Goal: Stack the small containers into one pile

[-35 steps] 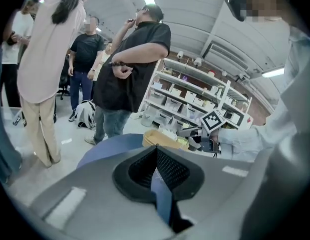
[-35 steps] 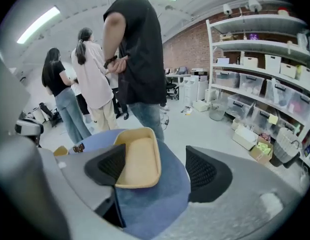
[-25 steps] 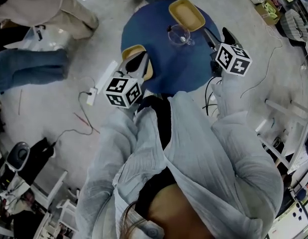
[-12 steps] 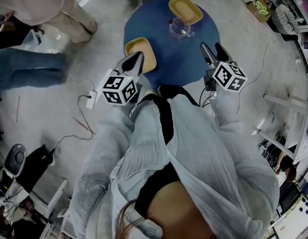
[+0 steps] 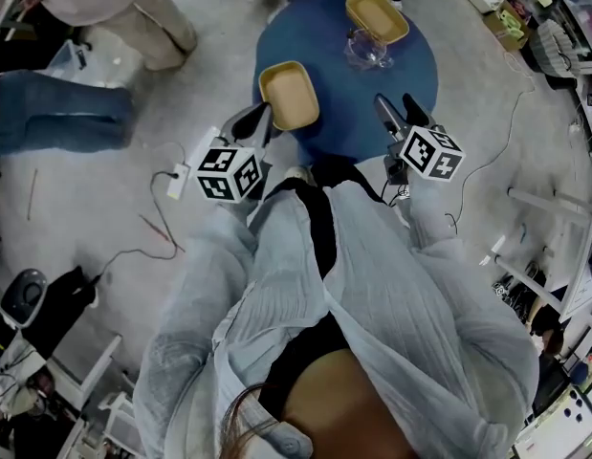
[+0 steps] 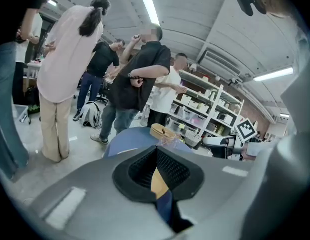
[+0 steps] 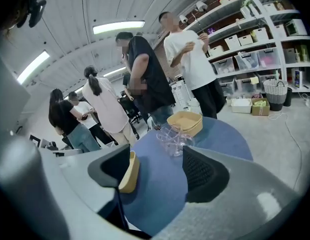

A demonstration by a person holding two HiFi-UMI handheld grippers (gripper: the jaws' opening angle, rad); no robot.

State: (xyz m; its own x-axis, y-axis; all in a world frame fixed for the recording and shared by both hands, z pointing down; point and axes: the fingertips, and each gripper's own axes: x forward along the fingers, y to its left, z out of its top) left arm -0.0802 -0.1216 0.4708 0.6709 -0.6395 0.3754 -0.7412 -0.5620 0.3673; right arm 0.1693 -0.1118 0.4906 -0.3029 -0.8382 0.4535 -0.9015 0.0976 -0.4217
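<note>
1. This looks like the approach step: nothing has been lifted or stacked yet. Three containers are spread over the table (image 5: pixel 339 113). The near container (image 5: pixel 289 95) is at its left edge, the far container (image 5: pixel 377 15) is at the top of the frame, and the clear container (image 5: pixel 368 50) is right below that, touching it or close to it (can't be told).
2. The left gripper (image 6: pixel 156 156) is closed at the tips with nothing held. Only a sliver of tan and blue can be seen through the slit behind them.
3. The right gripper (image 7: pixel 157 160) is held wide apart, though its jaws have just been closed down a little. Nothing is gripped, and only bare table is seen between them.
4. In the right gripper view, the near container is tucked behind the left finger (image 7: pixel 112 169), outside the gap and not touched. The far and clear ones sit at upper centre, well past the tips. In the head view, the near container is just up and right of the left gripper, apart from it.
5. Next move (a guess): one container needs to be taken by its rim and nested into another. The left jaws would have to be opened first. The right ones would have to be lined up across a thin wall.
</note>
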